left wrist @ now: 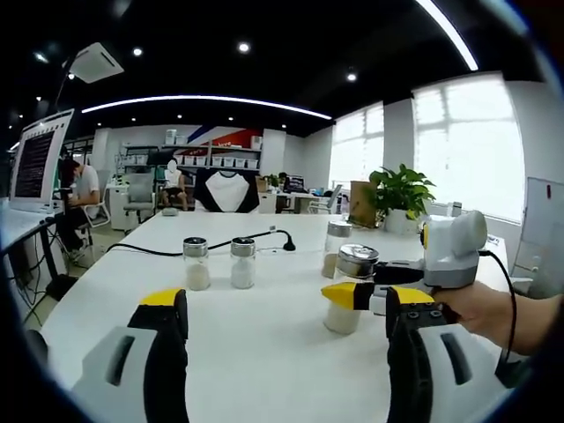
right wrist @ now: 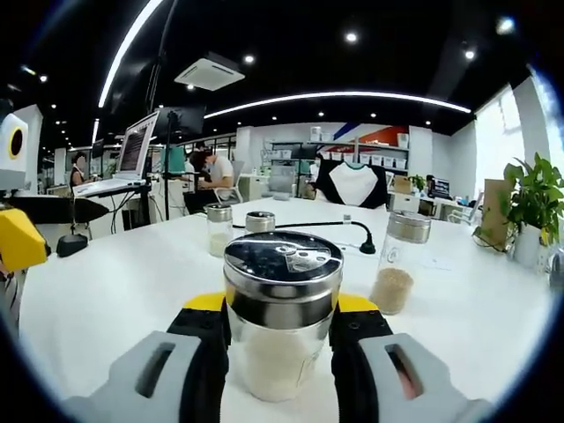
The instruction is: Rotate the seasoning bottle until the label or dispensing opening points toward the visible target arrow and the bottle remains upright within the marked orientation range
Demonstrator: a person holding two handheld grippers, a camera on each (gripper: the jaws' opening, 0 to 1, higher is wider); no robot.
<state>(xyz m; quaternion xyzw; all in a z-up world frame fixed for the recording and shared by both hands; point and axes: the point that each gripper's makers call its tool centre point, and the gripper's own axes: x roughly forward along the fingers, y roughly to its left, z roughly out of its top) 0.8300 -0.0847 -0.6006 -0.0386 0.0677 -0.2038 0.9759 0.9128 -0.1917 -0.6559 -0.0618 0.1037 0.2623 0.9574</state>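
Seasoning bottle [right wrist: 282, 308], steel-capped and upright on the white table [right wrist: 106, 291], is seen clamped between the jaws of the right gripper [right wrist: 282, 330]. Behind it to the left, two small shakers [right wrist: 233, 225] are stood together; to its right, a taller jar [right wrist: 397, 264]. The left gripper [left wrist: 286, 317] is held wide open, grasping nothing.

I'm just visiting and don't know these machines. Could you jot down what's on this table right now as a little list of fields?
surface: white table
held bottle: seasoning bottle, upright, metal lid, pale powder inside
right tool: jaws closed against the bottle's sides
left tool: open, nothing between its jaws
other bottles: pair of shakers standing side by side; brown-spice jar standing apart
also: black cable, potted plant
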